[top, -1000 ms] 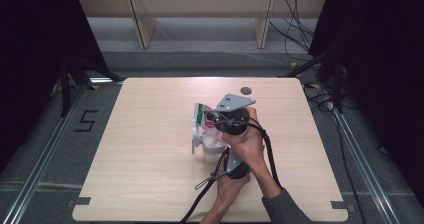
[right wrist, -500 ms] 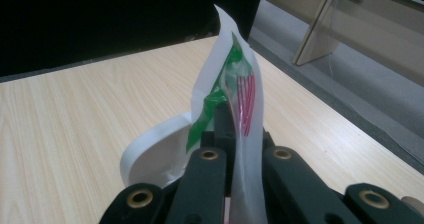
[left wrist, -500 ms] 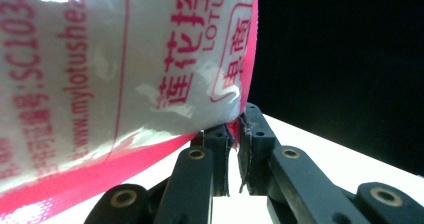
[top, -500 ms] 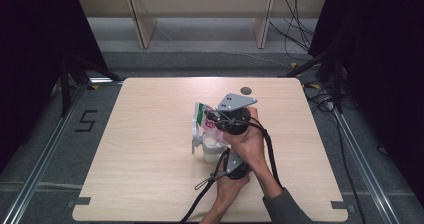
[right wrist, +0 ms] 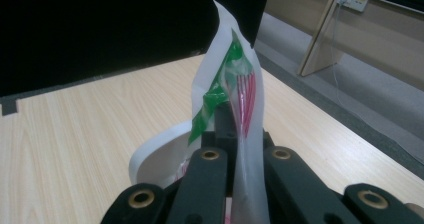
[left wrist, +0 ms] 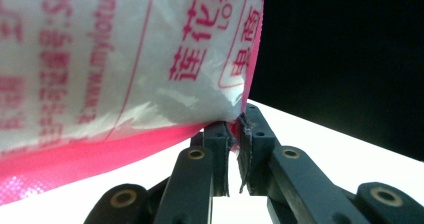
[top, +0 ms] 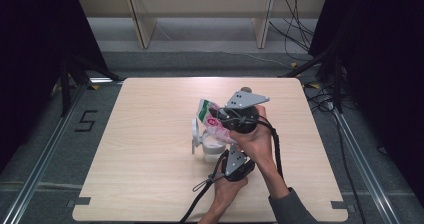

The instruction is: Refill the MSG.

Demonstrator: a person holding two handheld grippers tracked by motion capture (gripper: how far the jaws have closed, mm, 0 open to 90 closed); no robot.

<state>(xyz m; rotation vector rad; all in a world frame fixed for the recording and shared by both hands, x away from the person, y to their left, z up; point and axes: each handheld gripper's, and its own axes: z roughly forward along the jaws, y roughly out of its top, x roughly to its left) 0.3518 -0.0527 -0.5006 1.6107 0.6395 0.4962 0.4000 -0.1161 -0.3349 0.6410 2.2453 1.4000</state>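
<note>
High view: both grippers hold white-pink-green packet (top: 212, 121) above white cup (top: 210, 145), mid table (top: 150, 184). Left gripper (left wrist: 235, 129) jaws pressed together on packet bottom corner; right gripper (right wrist: 235, 134) jaws pinching other edge. Step seems tearing packet open over cup. Next move likely needs pulling grippers apart, firm pinch, packet kept over cup. Pink Chinese characters on packet, Latin letters partly visible, not readable for sure.
</note>
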